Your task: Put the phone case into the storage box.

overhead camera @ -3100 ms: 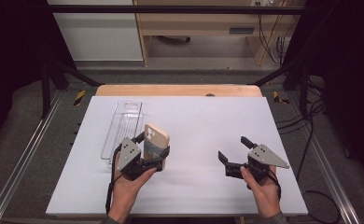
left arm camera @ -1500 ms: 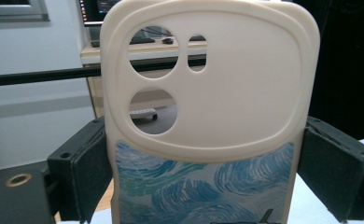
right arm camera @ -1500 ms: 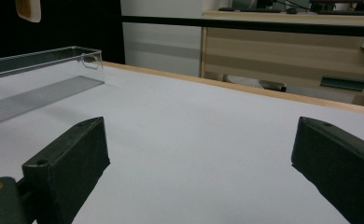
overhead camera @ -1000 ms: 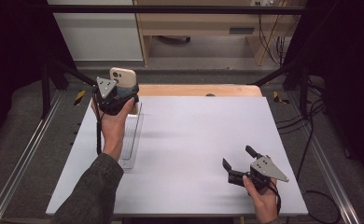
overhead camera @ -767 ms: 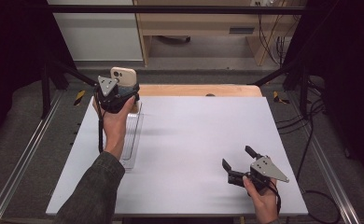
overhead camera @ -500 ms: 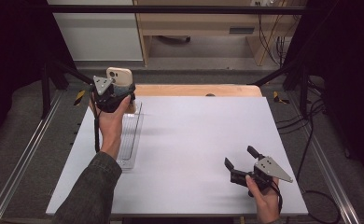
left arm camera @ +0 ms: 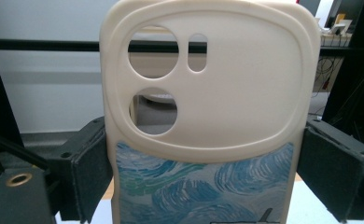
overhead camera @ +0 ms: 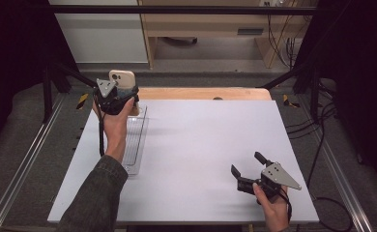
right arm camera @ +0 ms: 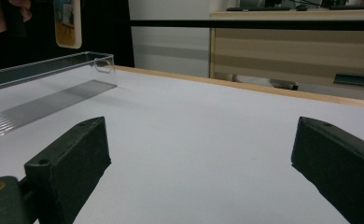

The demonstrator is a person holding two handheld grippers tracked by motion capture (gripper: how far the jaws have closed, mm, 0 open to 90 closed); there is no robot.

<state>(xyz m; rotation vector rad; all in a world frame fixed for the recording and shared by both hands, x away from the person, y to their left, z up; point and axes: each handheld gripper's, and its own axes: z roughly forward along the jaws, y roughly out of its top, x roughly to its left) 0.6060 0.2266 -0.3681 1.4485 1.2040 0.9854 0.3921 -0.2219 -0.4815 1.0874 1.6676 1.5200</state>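
Note:
My left gripper (overhead camera: 121,93) is raised over the far left corner of the table and is shut on a cream phone case (overhead camera: 122,79) that stands upright. In the left gripper view the phone case (left arm camera: 208,121) is pinched by its edges between both pads, with camera cut-outs on top and a blue swirl print below. Just below it on the table lies a long clear plastic tray (overhead camera: 135,140). My right gripper (overhead camera: 251,170) rests low at the near right of the table, open with nothing between its pads (right arm camera: 73,168). From there the tray (right arm camera: 45,88) and the held case (right arm camera: 68,23) appear far left.
A white board (overhead camera: 201,145) covers the table, with a wooden strip (overhead camera: 201,93) along its far edge. Black frame bars and cables stand at both sides. A wooden cabinet (overhead camera: 210,29) sits beyond the table.
The left gripper carried the phone case from the near middle of the table up to the far left, above the tray's far end. The right gripper stayed open and shifted slightly.

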